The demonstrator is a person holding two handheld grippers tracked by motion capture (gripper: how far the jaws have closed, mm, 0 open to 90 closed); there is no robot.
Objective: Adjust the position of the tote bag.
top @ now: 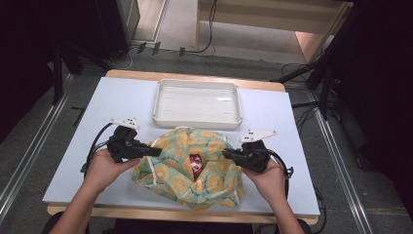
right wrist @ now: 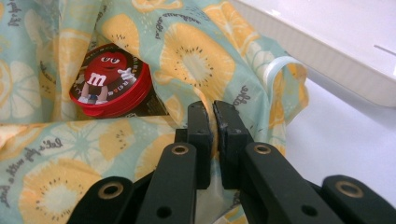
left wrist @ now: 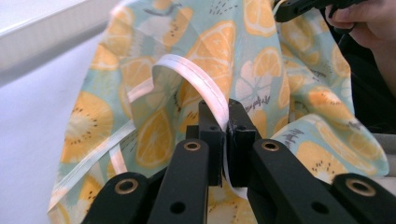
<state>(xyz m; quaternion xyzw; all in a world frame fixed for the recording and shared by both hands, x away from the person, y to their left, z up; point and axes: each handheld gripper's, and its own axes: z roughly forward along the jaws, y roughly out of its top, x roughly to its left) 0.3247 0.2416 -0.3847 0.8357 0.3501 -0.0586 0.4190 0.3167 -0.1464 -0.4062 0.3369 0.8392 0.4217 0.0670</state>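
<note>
I've got the left gripper [left wrist: 227, 122] pinched tight on the white hem of the fruit-print cloth [top: 195, 168], and the right gripper [right wrist: 212, 116] clamped shut on the cloth's opposite edge, fabric caught between the pads. The cloth sits bunched near the front edge of the desk [top: 73, 161], about midway between its left and right edges, wrapped loosely round a red candy tin [right wrist: 109, 81] that peeks through the gap in the middle. My read: I'm set to spread or lift the wrap, so I'd pull both sides evenly and low, or the tin may tip and roll. Room is decent, with bare desk out to the left and right edges, but the white tray [top: 197, 103] sits just behind the bundle toward the back edge, so I'd avoid swinging forward
</note>
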